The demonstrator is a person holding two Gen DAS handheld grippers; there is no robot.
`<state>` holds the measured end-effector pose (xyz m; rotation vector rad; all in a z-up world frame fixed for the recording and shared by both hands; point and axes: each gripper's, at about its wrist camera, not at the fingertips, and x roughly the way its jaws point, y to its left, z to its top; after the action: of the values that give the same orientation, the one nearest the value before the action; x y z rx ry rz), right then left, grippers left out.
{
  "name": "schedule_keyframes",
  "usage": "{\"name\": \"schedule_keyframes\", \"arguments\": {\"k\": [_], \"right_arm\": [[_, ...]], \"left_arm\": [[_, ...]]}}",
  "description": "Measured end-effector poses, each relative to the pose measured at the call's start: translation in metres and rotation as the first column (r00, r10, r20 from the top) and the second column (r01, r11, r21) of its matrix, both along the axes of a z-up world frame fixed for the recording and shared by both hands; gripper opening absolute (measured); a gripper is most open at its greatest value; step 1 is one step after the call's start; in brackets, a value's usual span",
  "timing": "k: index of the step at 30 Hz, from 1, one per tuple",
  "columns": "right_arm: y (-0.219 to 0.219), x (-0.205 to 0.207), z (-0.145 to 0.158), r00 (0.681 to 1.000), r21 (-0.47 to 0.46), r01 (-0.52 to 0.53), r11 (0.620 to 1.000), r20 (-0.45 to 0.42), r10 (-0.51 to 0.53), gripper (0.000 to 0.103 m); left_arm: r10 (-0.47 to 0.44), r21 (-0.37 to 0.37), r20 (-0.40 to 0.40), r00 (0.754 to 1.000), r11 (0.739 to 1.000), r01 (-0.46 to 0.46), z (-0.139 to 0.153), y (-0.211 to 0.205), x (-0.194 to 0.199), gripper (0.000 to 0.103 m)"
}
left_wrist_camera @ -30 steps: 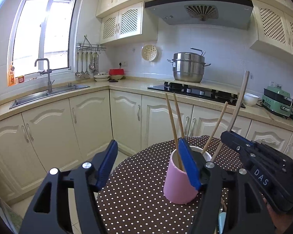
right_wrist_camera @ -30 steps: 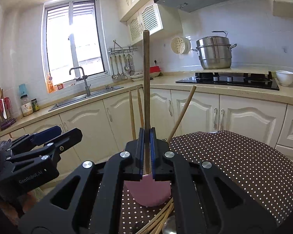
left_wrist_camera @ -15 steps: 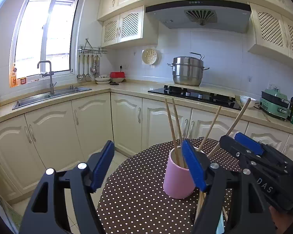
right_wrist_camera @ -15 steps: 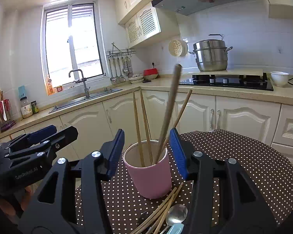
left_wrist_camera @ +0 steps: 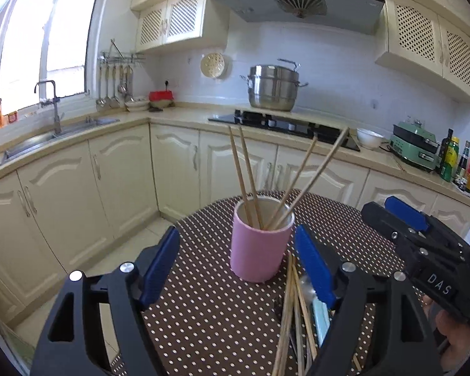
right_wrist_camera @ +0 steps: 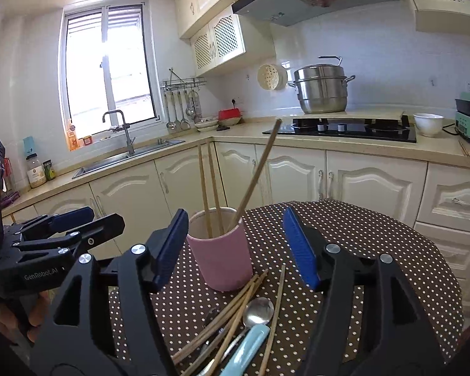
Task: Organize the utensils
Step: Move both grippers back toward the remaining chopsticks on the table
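White lettering "DAS" is legible on the black body of the right gripper (left_wrist_camera: 405,222), right of the pink cup (left_wrist_camera: 260,250). "GenRobot.AI" is legible on the left gripper (right_wrist_camera: 73,224), left of that cup. Bottle labels unreadable.

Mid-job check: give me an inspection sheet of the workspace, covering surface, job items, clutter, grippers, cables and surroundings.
Surface: round table with dotted brown cloth.
Job's things: pink cup upright, holding chopsticks; loose chopsticks and a blue-handled spoon lie on the cloth in front of it.
Clutter: nothing seen.
Grippers: left gripper and right gripper, jaws opening, gripping nothing.
Cables: nothing seen.
Surroundings: kitchen counter with sink, hob, steel pot.
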<state>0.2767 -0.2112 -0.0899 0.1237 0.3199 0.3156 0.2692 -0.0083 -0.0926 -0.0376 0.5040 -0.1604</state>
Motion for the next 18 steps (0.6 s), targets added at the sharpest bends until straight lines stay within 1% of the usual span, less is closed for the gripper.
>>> {"name": "schedule_keyframes", "arguments": {"k": [2, 4, 6, 9, 12, 14, 18], "right_arm": [[-0.006, -0.001, -0.008, 0.999, -0.019, 0.008, 1.000, -0.041, -0.009, 0.066], [-0.012, 0.000, -0.019, 0.996, -0.037, 0.007, 0.999, -0.094, -0.011, 0.067], [-0.018, 0.001, -0.030, 0.989, -0.044, 0.011, 0.999, -0.150, -0.018, 0.067], [-0.029, 0.003, -0.050, 0.974, -0.044, 0.021, 0.999, -0.227, -0.030, 0.067], [-0.039, 0.002, -0.065, 0.958, -0.029, 0.032, 0.999, -0.283, -0.039, 0.067], [-0.043, 0.001, -0.073, 0.952, -0.025, 0.037, 0.999, -0.304, -0.043, 0.067], [-0.046, -0.004, -0.083, 0.946, -0.018, 0.034, 0.999, -0.321, -0.038, 0.067]], "left_arm": [[-0.056, -0.012, -0.106, 0.993, 0.998, 0.055, -0.013, -0.004, 0.009, 0.075], [-0.112, -0.024, -0.230, 0.967, 0.994, 0.110, -0.030, -0.010, 0.020, 0.075], [-0.137, -0.016, -0.324, 0.936, 0.990, 0.139, -0.047, -0.017, 0.028, 0.075], [-0.139, 0.015, -0.401, 0.905, 0.987, 0.159, -0.069, -0.026, 0.036, 0.075], [-0.155, 0.014, -0.456, 0.877, 0.983, 0.181, -0.085, -0.032, 0.044, 0.074], [-0.152, 0.033, -0.474, 0.867, 0.981, 0.190, -0.093, -0.036, 0.045, 0.074], [-0.166, 0.042, -0.494, 0.854, 0.976, 0.214, -0.106, -0.038, 0.048, 0.074]]}}
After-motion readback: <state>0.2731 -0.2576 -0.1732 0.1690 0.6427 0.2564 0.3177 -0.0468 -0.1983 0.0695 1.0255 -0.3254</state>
